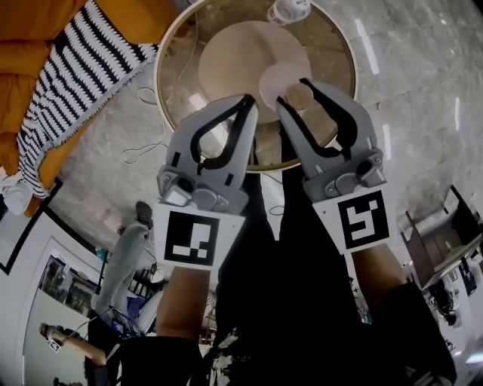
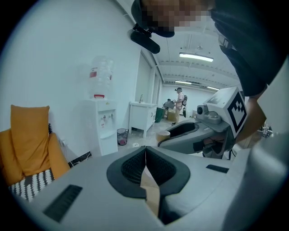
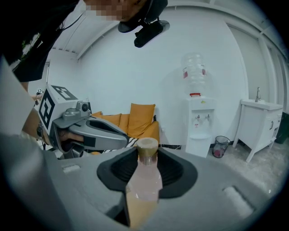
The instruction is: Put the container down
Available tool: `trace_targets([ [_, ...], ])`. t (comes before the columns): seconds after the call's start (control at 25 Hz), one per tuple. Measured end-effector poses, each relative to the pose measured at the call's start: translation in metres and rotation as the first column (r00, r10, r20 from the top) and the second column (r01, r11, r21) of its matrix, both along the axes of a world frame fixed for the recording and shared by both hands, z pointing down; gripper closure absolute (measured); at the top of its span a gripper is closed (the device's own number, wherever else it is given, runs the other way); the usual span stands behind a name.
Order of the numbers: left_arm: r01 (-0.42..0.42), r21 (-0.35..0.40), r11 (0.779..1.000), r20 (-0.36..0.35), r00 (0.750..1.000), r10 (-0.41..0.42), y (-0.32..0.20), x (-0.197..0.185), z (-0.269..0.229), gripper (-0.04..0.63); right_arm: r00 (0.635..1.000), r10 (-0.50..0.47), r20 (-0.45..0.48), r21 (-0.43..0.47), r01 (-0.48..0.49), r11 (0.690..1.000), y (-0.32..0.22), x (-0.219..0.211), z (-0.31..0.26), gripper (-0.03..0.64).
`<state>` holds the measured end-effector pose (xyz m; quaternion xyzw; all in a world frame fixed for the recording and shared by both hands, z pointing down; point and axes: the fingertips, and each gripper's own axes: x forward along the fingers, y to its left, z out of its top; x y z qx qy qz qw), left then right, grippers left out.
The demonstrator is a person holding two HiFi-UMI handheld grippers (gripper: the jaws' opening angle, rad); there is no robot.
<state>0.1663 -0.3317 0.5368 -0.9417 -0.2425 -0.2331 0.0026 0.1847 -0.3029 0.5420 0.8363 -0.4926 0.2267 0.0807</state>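
My right gripper (image 1: 296, 93) is shut on a small clear bottle (image 3: 144, 178) of pale pinkish liquid with a tan cap (image 3: 147, 146). The bottle stands up between the jaws, cap past the fingertips. In the head view the bottle (image 1: 278, 81) hangs above the round glass table (image 1: 163, 54). My left gripper (image 1: 248, 102) is close beside the right one. Its jaws (image 2: 145, 151) are shut with nothing between them. From the left gripper view I see the right gripper (image 2: 198, 131) and the tan cap (image 2: 162, 134).
A white object (image 1: 288, 9) sits at the table's far rim. An orange sofa (image 1: 30, 45) with a striped blanket (image 1: 83, 68) is at the left. A water dispenser (image 3: 198, 122), a small bin (image 3: 221, 146) and a white cabinet (image 3: 262, 126) stand along the wall.
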Motion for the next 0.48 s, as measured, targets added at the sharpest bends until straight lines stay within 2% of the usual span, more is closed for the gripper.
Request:
trace_targets([
  [0.48,-0.015,-0.002,1.0,0.066,0.998,0.016,-0.02,0.014,0.079,0.581,1.0,-0.003,0.029,-0.052,0.005,0.999,-0.015,0.012,0.076,0.489],
])
